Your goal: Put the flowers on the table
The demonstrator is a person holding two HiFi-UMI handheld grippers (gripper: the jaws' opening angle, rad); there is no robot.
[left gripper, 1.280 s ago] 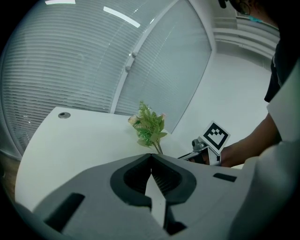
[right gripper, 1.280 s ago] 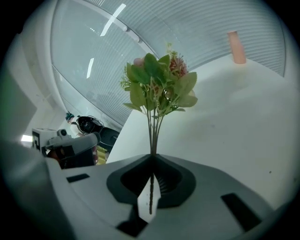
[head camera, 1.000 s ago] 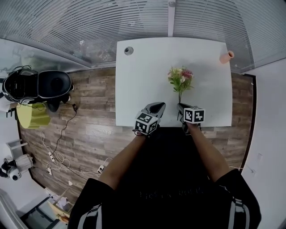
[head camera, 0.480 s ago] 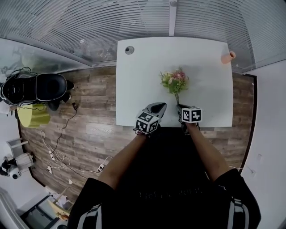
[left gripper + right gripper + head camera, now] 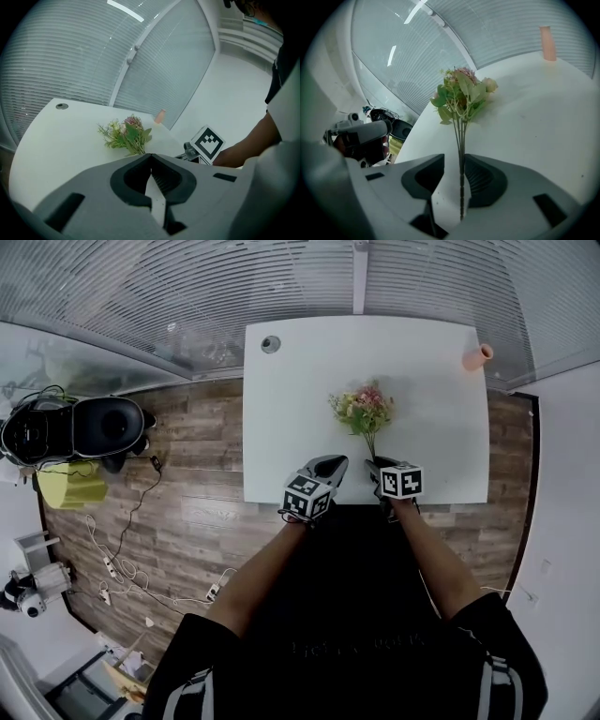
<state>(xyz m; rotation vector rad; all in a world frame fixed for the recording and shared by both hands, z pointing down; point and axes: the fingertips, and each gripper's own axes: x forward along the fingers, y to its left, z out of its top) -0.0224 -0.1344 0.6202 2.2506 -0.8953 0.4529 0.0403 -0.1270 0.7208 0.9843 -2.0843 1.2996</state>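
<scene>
Peach cylinder, black chair, yellow bin

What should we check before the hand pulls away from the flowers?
1. Right tool has let go: ok. Its jaws have just been opening and stand apart.
2. Stems free of the right tool: not ok. The stems of the flowers sit between the jaws.
3. Flowers resting fully on the table: cannot tell. They are over it, but the contact is not clear.
4. Left tool out of the way: ok. It is shut, empty and apart from the flowers.
5. Pink vase clear: ok. It is at the far corner, well away.
</scene>
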